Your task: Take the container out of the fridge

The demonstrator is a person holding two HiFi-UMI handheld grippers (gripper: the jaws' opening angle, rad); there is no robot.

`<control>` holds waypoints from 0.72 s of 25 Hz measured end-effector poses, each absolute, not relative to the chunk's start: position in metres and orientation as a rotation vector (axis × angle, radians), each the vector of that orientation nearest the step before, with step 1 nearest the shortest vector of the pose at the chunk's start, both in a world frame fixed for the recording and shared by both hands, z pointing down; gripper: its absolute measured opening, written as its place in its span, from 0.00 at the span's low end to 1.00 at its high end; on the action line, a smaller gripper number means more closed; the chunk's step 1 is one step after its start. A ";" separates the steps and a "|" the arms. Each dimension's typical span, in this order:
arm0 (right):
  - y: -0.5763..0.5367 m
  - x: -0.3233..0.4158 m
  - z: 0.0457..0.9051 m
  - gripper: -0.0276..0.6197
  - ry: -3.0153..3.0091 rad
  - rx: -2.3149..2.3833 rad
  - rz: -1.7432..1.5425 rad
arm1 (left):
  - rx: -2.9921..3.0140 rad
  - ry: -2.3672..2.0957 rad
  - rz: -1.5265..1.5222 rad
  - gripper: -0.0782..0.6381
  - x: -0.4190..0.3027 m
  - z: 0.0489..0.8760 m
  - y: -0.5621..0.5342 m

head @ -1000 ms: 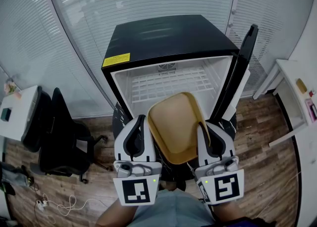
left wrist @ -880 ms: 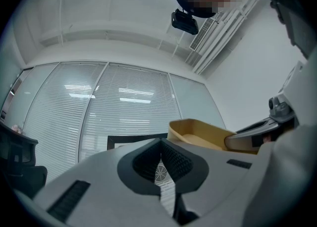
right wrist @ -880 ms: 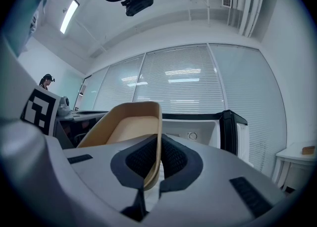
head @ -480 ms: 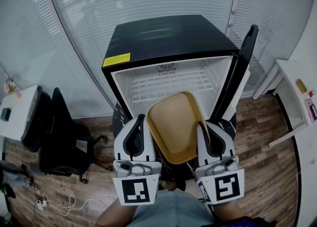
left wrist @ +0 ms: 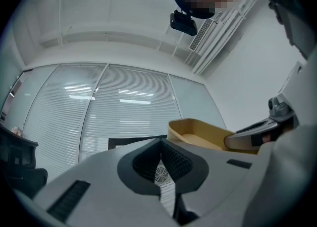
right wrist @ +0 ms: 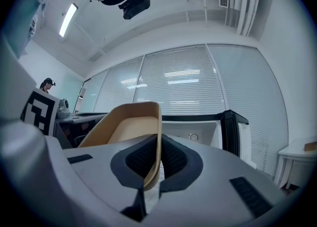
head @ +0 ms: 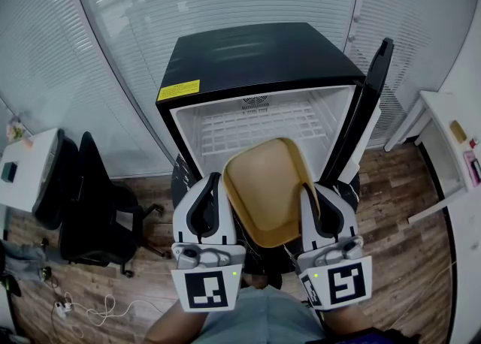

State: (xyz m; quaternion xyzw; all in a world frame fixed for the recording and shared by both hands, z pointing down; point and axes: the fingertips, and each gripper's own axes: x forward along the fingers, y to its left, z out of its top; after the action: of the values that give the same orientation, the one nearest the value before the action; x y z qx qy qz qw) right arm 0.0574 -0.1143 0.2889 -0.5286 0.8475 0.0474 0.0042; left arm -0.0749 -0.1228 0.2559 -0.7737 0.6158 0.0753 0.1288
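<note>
Looking steeply down in the head view, we see the tan container held clear of the fridge, in front of its open compartment and above the wooden floor. The container sits between the two grippers, empty, with its open side facing up.

The right gripper is clenched on the container's right wall. In the right gripper view, that thin wall passes straight down between the dark pads of the right gripper, which press on it from both sides, while the body of the container spreads to the left of the jaws.

The left gripper lies just beside the container's left wall; we cannot tell whether it touches. In the left gripper view, the jaws of the left gripper are drawn together to a narrow slit and grasp nothing. The container appears to their right, with the right gripper on its far side.

Behind the container, the fridge door stands swung open to the right, and a white wire shelf spans the bare interior. A yellow label marks the fridge's top front edge. A black chair stands to the left, well apart from the fridge.
</note>
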 end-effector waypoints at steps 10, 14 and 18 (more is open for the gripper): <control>-0.113 0.059 0.290 0.07 2.655 -1.700 0.203 | -2.245 1.795 0.220 0.13 -0.077 0.257 -0.122; -0.114 0.059 0.291 0.07 2.655 -1.704 0.201 | -2.242 1.795 0.214 0.13 -0.078 0.257 -0.123; -0.113 0.058 0.291 0.07 2.655 -1.705 0.203 | -2.241 1.796 0.212 0.13 -0.078 0.258 -0.123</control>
State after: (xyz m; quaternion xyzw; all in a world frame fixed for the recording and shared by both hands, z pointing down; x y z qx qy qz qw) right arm 0.0584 -0.1134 0.2913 -0.5392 0.8396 0.0643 -0.0099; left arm -0.0778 -0.1227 0.2576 -0.7717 0.6182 0.0729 0.1306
